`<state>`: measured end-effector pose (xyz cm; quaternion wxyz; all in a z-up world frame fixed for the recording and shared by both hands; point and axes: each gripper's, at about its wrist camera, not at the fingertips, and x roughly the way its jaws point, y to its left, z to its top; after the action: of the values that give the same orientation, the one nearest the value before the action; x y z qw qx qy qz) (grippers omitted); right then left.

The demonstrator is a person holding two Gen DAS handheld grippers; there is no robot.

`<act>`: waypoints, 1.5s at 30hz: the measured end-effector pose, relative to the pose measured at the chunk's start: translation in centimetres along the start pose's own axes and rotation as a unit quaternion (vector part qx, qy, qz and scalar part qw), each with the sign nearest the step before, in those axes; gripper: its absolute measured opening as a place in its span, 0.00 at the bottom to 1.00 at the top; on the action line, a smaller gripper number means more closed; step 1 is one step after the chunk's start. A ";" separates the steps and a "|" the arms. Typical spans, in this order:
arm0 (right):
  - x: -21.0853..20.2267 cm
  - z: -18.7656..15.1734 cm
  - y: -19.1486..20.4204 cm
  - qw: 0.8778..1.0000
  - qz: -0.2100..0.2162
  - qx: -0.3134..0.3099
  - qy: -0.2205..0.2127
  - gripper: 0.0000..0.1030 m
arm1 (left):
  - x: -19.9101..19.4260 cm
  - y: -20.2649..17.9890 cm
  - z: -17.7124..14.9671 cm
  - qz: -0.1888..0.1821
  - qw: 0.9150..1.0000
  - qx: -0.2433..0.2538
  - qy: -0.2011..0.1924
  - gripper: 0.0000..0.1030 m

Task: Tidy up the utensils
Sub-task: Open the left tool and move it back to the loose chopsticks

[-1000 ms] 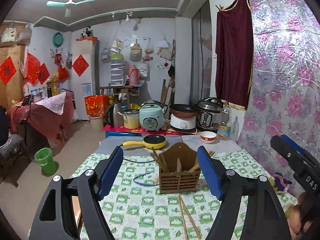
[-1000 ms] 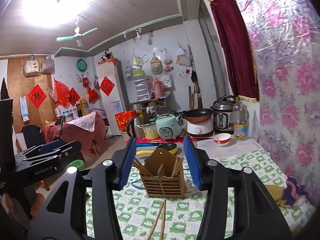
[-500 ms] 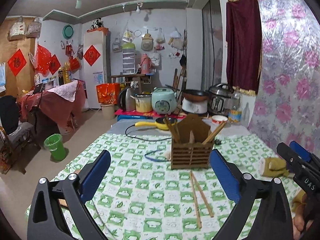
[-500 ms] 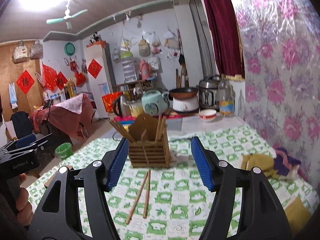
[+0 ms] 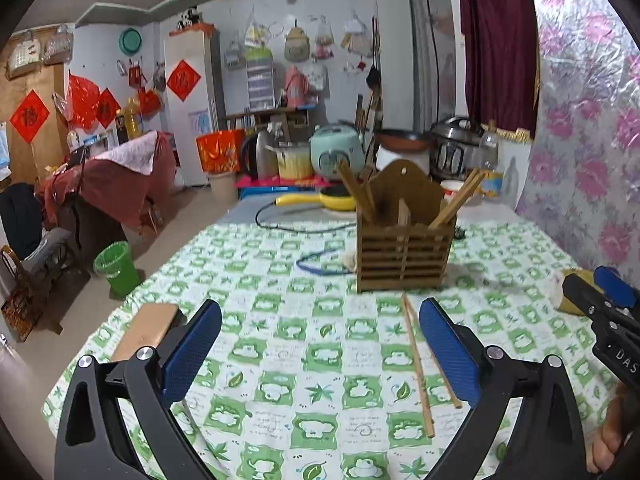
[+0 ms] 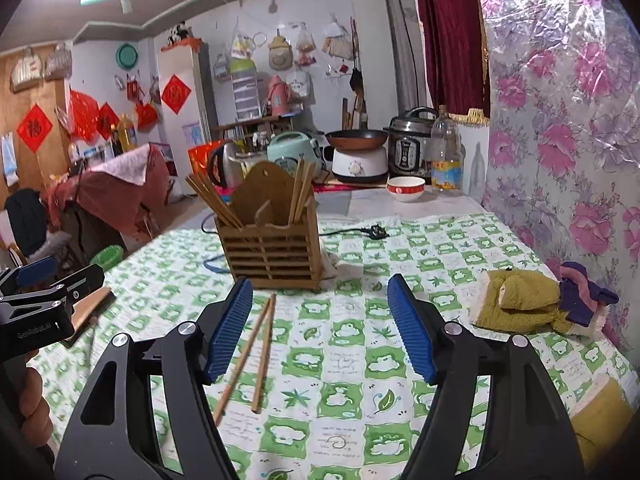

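The 2 loose chopsticks [image 6: 252, 356] lie on the tablecloth [image 6: 352, 364] just before the wooden holder [image 6: 272, 248], beside the right gripper's [image 6: 320, 328] left pad. Its jaws have just been opening and hold nothing. The left gripper [image 5: 320, 352] stands wide apart, empty. Best lower slowly, straddle 1 stick across its middle, then close.

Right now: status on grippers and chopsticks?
Left gripper open, empty. Right gripper open, just widening, empty. Two loose wooden chopsticks flat before slatted wooden holder. Nothing in the way.
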<state>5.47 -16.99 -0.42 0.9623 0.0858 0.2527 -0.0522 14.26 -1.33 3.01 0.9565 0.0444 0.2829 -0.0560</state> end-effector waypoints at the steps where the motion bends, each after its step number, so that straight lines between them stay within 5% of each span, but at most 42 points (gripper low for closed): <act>1: 0.5 -0.2 0.0 1.000 0.000 -0.002 0.004 0.68 | 0.6 0.0 -0.2 -0.001 1.000 0.001 0.006 0.95; 27: 8.7 -4.3 -0.3 0.993 0.009 -0.011 0.119 0.72 | 10.6 -1.3 -4.8 -0.011 0.993 0.016 0.118 0.95; 45: 8.7 -4.8 -0.5 0.992 0.011 -0.010 0.126 0.75 | 10.2 -2.2 -5.3 -0.004 0.993 0.046 0.110 0.95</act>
<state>10.66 -17.02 -8.88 0.9240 0.0848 0.3718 -0.0274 19.57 -3.72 -7.12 0.9163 0.0927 0.3837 -0.0675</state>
